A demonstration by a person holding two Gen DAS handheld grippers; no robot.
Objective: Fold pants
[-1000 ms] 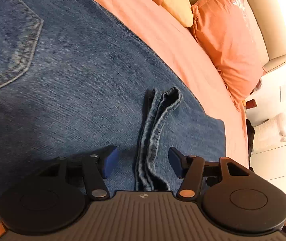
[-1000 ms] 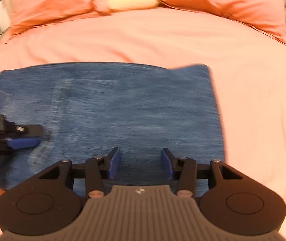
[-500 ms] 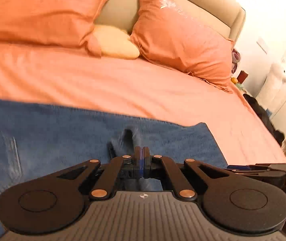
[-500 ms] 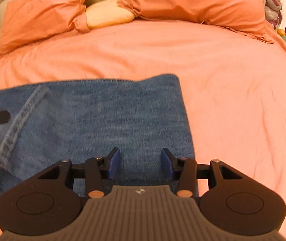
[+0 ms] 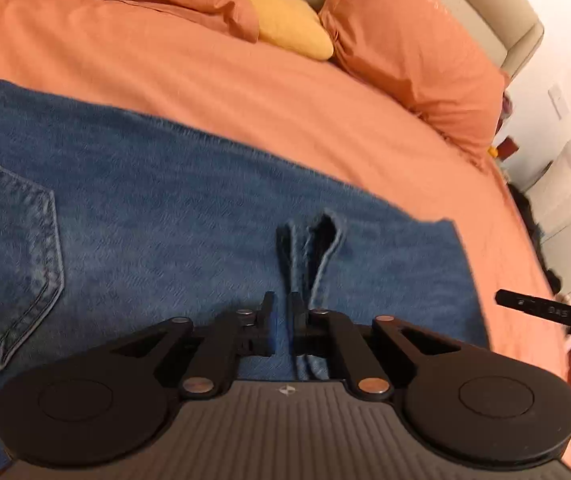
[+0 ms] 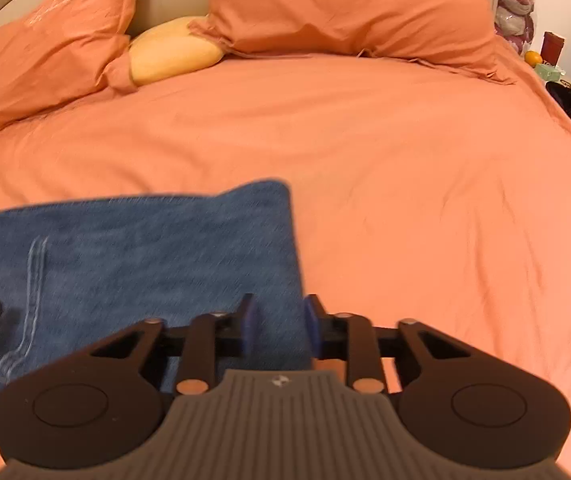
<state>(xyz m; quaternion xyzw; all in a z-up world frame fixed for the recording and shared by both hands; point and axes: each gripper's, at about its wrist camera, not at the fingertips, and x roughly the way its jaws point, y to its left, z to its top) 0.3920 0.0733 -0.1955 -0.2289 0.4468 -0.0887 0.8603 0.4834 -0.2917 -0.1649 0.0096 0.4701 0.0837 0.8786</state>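
Blue denim jeans (image 5: 173, 216) lie spread flat on the near part of the orange bed (image 6: 405, 184), a back pocket (image 5: 9, 260) facing up at the left. They already form a broad rectangular slab whose right edge ends short of the bed's middle, which suggests a stage of folding in progress. One narrow hem strip (image 5: 311, 256) is bunched into a raised ridge on top of the slab.

The left gripper (image 5: 283, 328) sits directly over this ridge. Its jaws have just been parting slightly and stand nearly together, with a thin gap showing denim between them; the strip passes along the inner face of the right jaw, but no firm clamp on it can be confirmed. The placement probably serves to pinch up the hem for lifting.

The right gripper (image 6: 279, 328) straddles the right edge of the jeans. Its jaws have just been narrowing and remain apart, with cloth between them and not yet pressed. This likely prepares a second hold on the same end.

Beyond lie orange pillows (image 6: 349, 8) and a yellow cushion (image 6: 173, 50) against the headboard.
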